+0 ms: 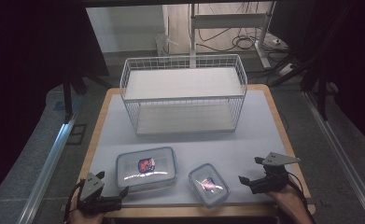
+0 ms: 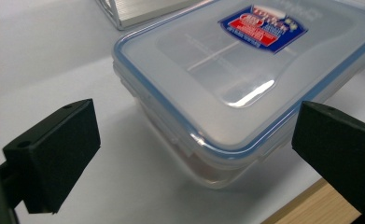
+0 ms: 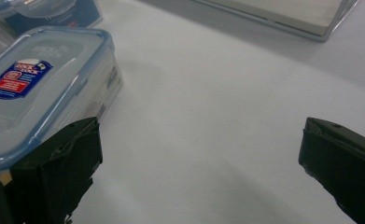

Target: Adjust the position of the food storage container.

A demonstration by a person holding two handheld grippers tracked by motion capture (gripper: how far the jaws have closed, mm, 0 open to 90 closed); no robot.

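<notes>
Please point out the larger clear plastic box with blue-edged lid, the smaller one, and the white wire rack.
Larger clear plastic box with blue-edged lid (image 1: 146, 166), high view, lid middle.
Smaller clear plastic box (image 1: 208, 184), high view, lid middle.
White wire rack (image 1: 183, 82), high view, upper shelf.

dim, dark-edged high view; overhead glare on both lids (image 1: 146, 169); soft focus.

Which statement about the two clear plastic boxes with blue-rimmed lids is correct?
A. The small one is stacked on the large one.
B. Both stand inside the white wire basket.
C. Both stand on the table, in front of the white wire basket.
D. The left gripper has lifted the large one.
C: the large clear plastic box and the small clear plastic box rest side by side on the white table mat, nearer the person than the white wire basket.
</notes>
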